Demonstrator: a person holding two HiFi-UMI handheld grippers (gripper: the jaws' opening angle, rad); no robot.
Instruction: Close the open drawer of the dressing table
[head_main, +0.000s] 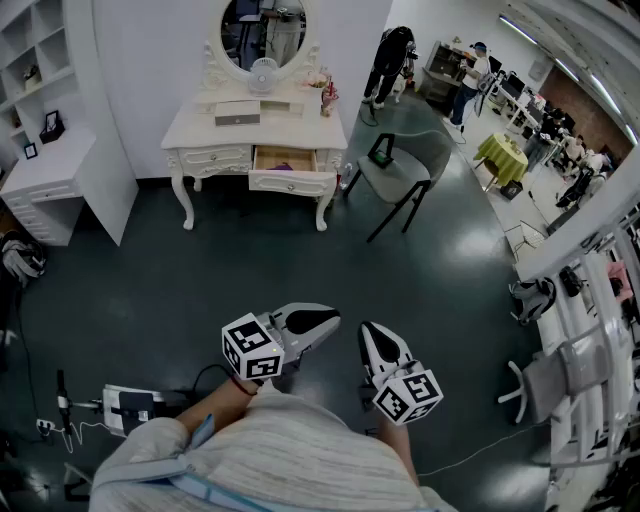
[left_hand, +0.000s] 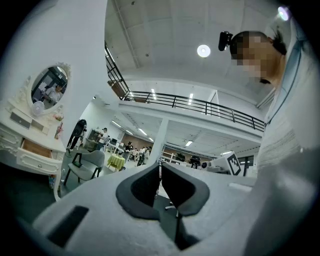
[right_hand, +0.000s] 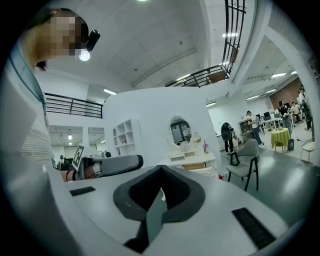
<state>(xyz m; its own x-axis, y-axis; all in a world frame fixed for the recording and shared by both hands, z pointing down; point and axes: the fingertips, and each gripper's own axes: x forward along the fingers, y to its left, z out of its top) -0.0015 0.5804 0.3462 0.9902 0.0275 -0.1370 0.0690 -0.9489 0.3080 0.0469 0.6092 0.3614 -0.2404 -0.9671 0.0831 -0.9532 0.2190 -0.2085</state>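
The drawer (head_main: 291, 170) stands pulled out from the front of the dressing table (head_main: 300, 128). It is the right-hand one of the two under the worktop as you face it, and the left-hand one beside it is flush. Its front panel runs side to side, parallel to the table's front edge, and it slides in toward the mirror (head_main: 263, 30) and the wall behind. So the push you need runs straight from the table's front toward its back.

A chair (head_main: 405, 168) stands just off the table's right end, clear of the drawer front.

You are well back from the table, with a wide stretch of dark floor between it and both grippers. Neither gripper is near the drawer, and neither is clearly the nearer. The aim differs, though. The right gripper (head_main: 371, 331) points roughly at the table, which sits in the right gripper view a little right of the line of its jaws. The left gripper (head_main: 330, 320) is angled off past the table's right end, so the left gripper view shows the table only at its far left edge.

Both pairs of jaws are together with nothing between them, which suits a push with the closed tips. I judge the approach has not begun. Walk up to the table's front and square up to the panel. The right gripper looks the easier to lead with.
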